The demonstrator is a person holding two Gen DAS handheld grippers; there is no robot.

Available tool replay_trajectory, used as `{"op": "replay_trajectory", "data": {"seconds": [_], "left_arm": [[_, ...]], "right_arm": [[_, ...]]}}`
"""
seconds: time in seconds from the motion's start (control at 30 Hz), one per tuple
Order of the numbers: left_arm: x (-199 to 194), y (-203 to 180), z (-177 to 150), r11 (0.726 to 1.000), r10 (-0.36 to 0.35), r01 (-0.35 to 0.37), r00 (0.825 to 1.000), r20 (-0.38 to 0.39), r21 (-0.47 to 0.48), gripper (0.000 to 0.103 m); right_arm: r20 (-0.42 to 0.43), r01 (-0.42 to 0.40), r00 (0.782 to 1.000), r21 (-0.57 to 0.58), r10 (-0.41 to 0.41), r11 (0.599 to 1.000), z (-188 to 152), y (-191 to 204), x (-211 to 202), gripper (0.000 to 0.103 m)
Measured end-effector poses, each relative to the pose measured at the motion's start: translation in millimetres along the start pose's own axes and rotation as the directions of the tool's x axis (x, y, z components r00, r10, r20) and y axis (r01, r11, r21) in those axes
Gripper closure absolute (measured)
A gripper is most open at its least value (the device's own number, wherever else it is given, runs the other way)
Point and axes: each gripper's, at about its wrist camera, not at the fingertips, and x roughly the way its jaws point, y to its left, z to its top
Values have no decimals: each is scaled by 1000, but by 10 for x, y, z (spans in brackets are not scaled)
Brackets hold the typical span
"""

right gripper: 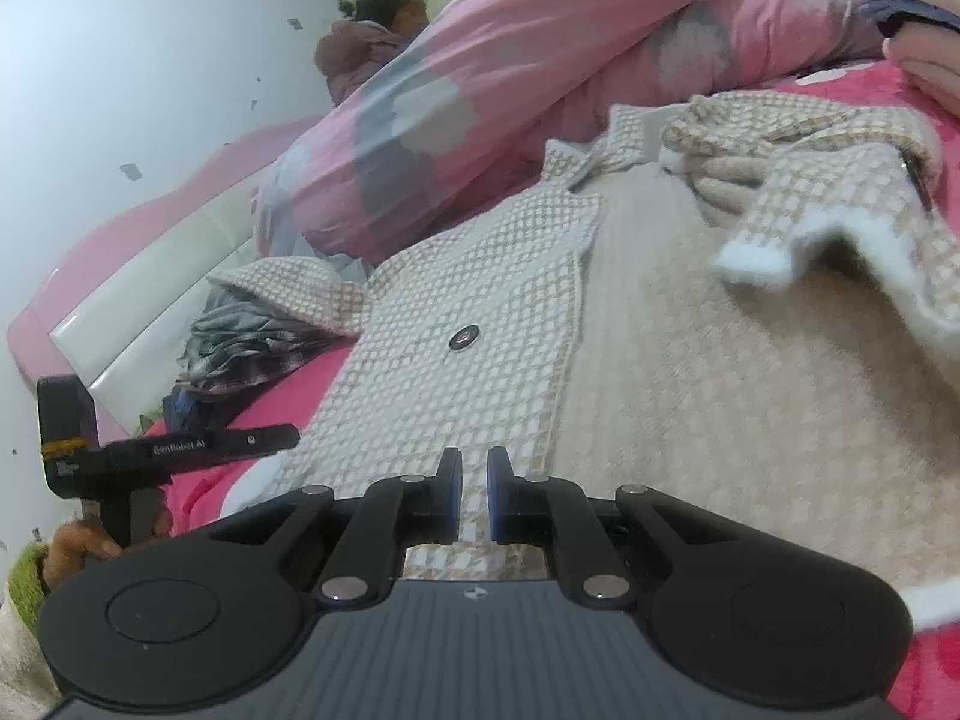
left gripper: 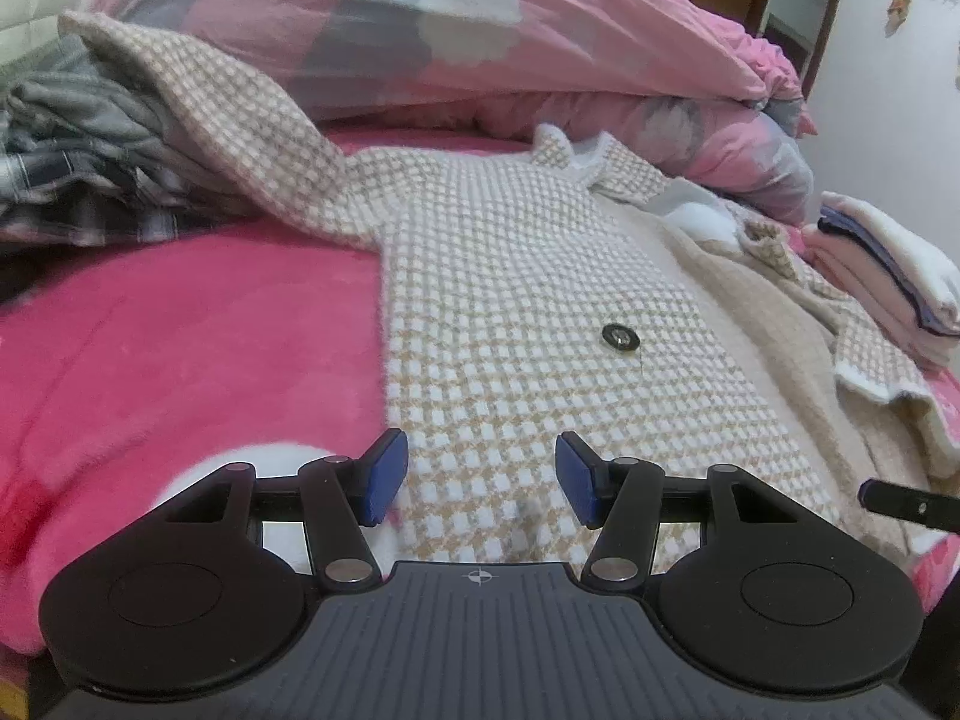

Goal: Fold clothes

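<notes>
Although the left gripper hangs with its blue pads apart and nothing between them, the risk in the left wrist view is clear: the checked jacket lies spread on the pink bedspread, and its left sleeve runs far away up onto the pile of grey plaid clothes. If the jaws come down on the hem, they may pinch the bedspread together with the knit, and the fold would drag everything. The jacket's hem is just ahead of and below the pads, and its black button lies further ahead.

In the right wrist view, the right gripper has its pads almost together; only a narrow slit is left, and I see no cloth pinched in it. The jacket's front edge lies just beyond the tips, and the fleece lining is exposed to the right. The turned-over panel looks loose, so it may slide back.
</notes>
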Motion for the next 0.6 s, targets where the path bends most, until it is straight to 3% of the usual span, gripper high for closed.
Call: {"op": "replay_trajectory", "data": {"seconds": [0.2,0.37,0.53,0.6], "left_arm": [[166,-94,362,1000,-5,4,999,39,27,48],[611,-132,774,1000,-3,1,996,91,25,48],[1296,5,1080,1000,-18,16,993,116,23,49],[1575,63,1126,1000,-9,7,994,113,23,49]], "right_arm": [[23,-6,1000,-31,6,999,109,50,3,95],[78,1,997,-192,14,981,644,350,126,95],[70,36,997,-367,-11,929,1382,782,750,95],[42,46,999,-376,-33,925,1667,805,1169,95]]}}
